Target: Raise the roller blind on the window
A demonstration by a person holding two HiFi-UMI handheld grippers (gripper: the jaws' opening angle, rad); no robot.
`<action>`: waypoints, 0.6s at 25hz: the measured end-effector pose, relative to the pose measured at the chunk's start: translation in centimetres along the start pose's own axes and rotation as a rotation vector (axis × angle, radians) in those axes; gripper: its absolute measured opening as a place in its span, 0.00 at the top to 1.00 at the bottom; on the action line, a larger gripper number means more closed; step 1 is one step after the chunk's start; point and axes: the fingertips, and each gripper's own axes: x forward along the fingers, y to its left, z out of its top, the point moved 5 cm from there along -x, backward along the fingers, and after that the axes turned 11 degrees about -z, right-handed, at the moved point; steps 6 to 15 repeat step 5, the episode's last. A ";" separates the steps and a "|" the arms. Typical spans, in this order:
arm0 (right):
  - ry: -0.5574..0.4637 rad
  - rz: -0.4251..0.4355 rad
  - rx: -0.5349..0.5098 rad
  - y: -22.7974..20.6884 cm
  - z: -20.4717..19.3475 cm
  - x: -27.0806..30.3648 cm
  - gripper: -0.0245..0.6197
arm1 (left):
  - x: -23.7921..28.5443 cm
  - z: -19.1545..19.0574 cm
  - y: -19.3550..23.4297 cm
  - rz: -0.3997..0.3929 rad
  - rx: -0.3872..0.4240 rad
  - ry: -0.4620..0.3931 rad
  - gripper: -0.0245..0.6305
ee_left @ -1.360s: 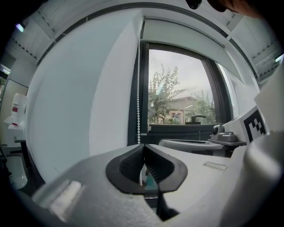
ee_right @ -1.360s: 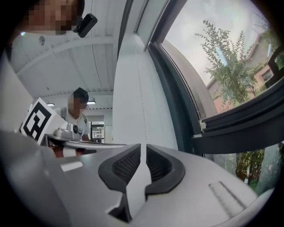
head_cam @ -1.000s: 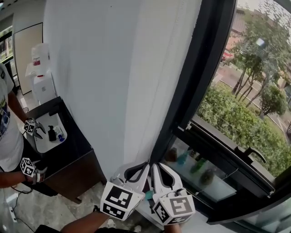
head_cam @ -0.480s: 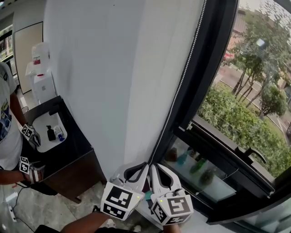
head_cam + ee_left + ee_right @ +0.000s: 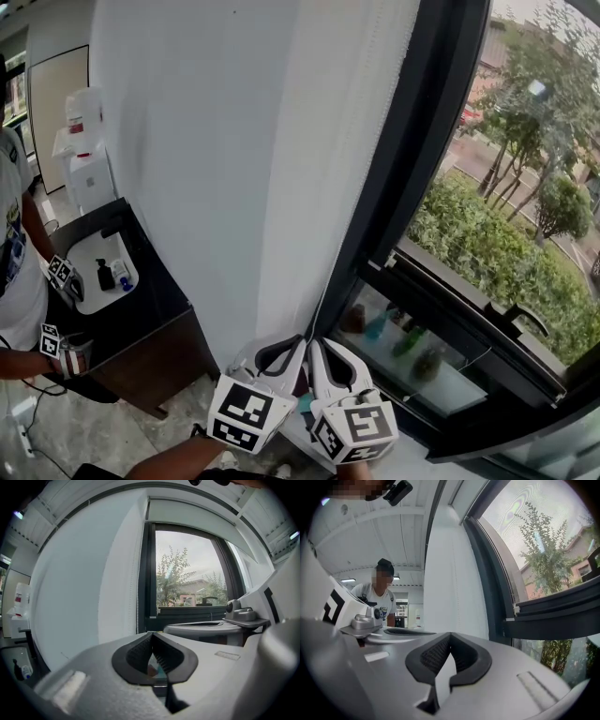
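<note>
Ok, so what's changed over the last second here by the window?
The right gripper has just been closing its jaws; their tips now meet, with nothing clearly between them. The other person's upper gripper sank slightly beside the tray. Unchanged: both your grippers' positions, and the left gripper shut.

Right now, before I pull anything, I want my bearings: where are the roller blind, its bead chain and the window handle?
roller blind (image 5: 187,513), left gripper view, white band across window top.
bead chain (image 5: 137,606), left gripper view, lower stretch beside the frame.
window handle (image 5: 516,317), head view, the lever's bend.
</note>
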 end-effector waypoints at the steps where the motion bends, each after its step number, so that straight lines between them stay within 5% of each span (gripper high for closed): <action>1: 0.001 0.001 0.000 0.0 0.0 0.0 0.95 | 0.0 0.0 0.0 0.000 0.000 0.000 0.96; 15: 0.005 0.003 0.001 0.1 -0.2 -0.1 0.95 | 0.0 0.0 0.0 0.001 -0.001 -0.001 0.96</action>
